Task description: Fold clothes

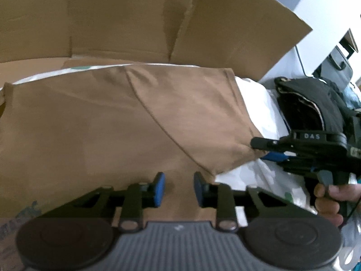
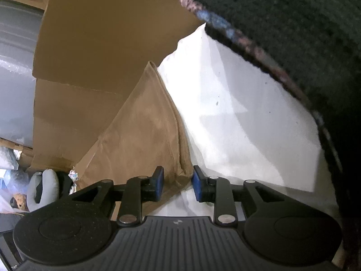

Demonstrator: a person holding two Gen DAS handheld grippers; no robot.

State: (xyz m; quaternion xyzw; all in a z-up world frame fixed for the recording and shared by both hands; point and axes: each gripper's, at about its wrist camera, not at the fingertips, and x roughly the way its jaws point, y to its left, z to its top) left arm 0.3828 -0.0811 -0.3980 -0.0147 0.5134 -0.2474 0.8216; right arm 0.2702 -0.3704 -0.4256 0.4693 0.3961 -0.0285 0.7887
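Observation:
A brown T-shirt (image 1: pixel 117 122) lies spread over a white sheet (image 1: pixel 259 103), its sleeve toward the right. My left gripper (image 1: pixel 178 188) is open, its blue-padded fingers just above the shirt's near part. My right gripper (image 1: pixel 257 149) comes in from the right at the sleeve's edge. In the right wrist view the right gripper (image 2: pixel 177 181) stands open with the brown shirt's (image 2: pixel 144 131) folded edge between its fingers, apart from both pads. The white sheet (image 2: pixel 237 117) lies to the right of the shirt.
Open cardboard box flaps (image 1: pixel 126 18) stand behind the shirt. A black garment (image 1: pixel 311 103) is piled at the right and hangs close over the right wrist view (image 2: pixel 293 22). A grey case (image 1: pixel 338 65) stands far right. Bags and clutter (image 2: pixel 33 189) sit at lower left.

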